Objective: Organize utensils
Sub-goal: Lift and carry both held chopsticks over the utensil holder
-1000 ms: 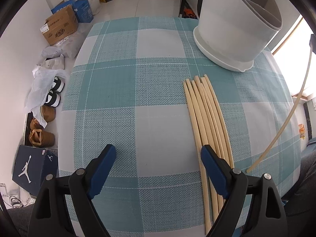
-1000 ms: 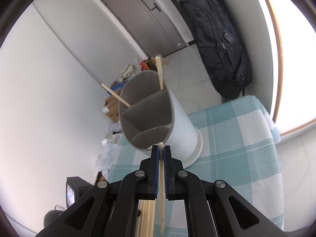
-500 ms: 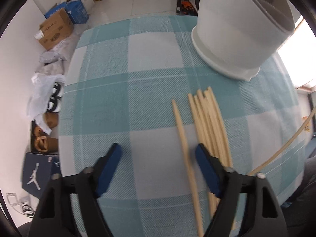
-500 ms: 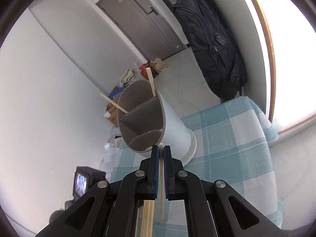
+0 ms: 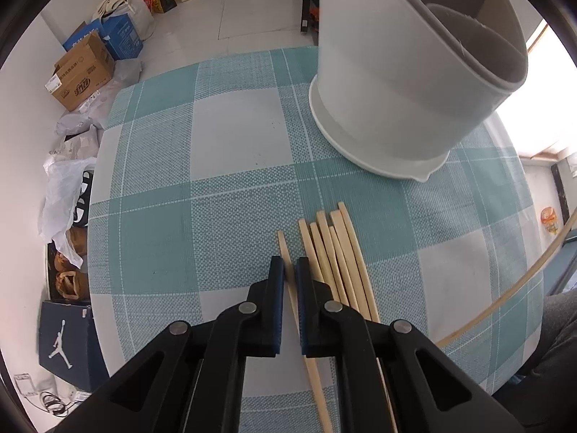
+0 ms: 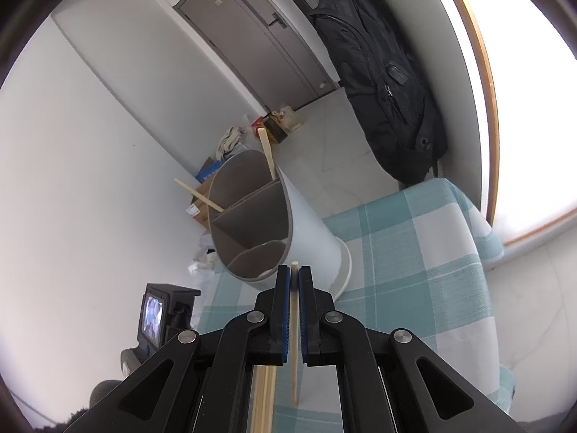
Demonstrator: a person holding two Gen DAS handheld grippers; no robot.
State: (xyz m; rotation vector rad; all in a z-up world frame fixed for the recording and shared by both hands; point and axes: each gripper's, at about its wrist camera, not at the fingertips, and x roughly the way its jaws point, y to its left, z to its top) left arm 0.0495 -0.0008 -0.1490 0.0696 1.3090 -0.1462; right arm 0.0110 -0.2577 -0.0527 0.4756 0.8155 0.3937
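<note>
Several bamboo chopsticks (image 5: 335, 259) lie side by side on the checked tablecloth (image 5: 230, 151). My left gripper (image 5: 290, 270) is shut on one chopstick (image 5: 285, 249) at the left of the row. A white divided utensil holder (image 5: 404, 83) stands behind them. My right gripper (image 6: 295, 278) is shut on another chopstick (image 6: 294, 324), held in the air in front of the holder (image 6: 274, 223). Two chopsticks (image 6: 267, 155) stand in the holder's far compartments. The held chopstick also shows at the right in the left wrist view (image 5: 512, 288).
The table's left edge (image 5: 97, 187) drops to a floor with cardboard boxes (image 5: 81, 72), bags and shoes. A black backpack (image 6: 382, 83) hangs by the window. A small black device with a screen (image 6: 158, 314) sits at the left.
My left gripper moved forward over the row and closed on the leftmost chopstick, which had slid apart from the others. My right gripper lifted slightly with its chopstick.
</note>
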